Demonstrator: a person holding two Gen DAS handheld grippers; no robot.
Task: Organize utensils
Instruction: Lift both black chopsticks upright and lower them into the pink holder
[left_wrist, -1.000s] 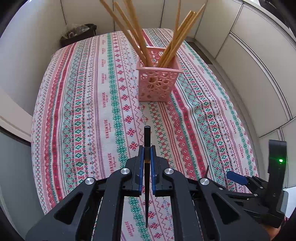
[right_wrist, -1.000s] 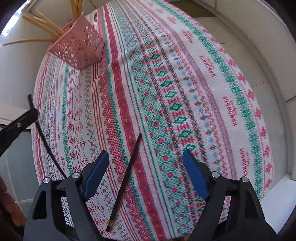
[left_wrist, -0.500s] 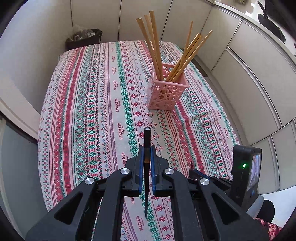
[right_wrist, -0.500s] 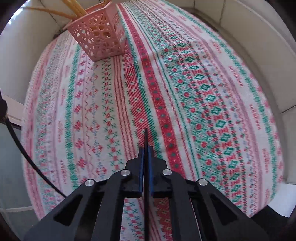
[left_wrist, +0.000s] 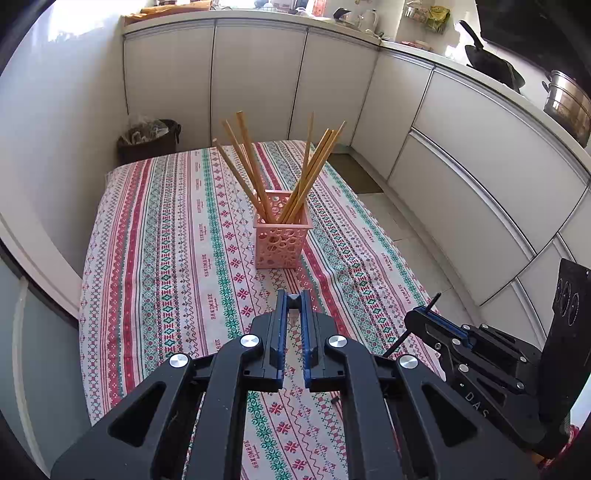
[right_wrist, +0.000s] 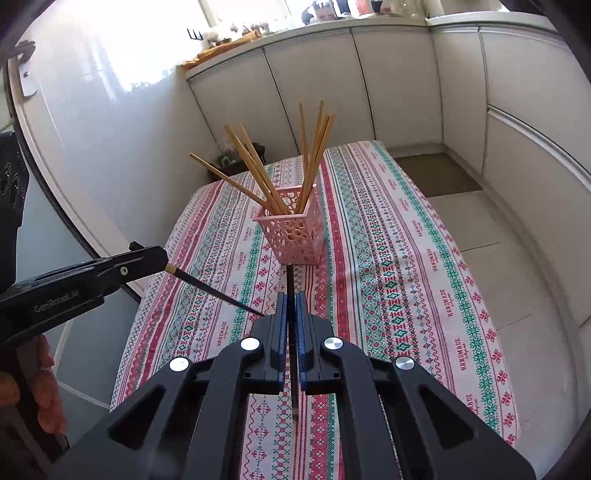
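Patterned tablecloth (left_wrist: 155, 258) bare on all sides of the pink holder (left_wrist: 281, 242); open cloth between it and both grippers. Holder stands mid-table, alone. Wooden chopsticks (left_wrist: 255, 173) fan out above its rim in two leaning bunches, left and right, with a gap between them over the opening. Left gripper (left_wrist: 294, 301) and right gripper (right_wrist: 291, 295) each carry a black chopstick; in the right view the left one's stick (right_wrist: 218, 291) slants across toward the right jaws. Cabinets (left_wrist: 461, 177) flank the table's right side, wall on the left.
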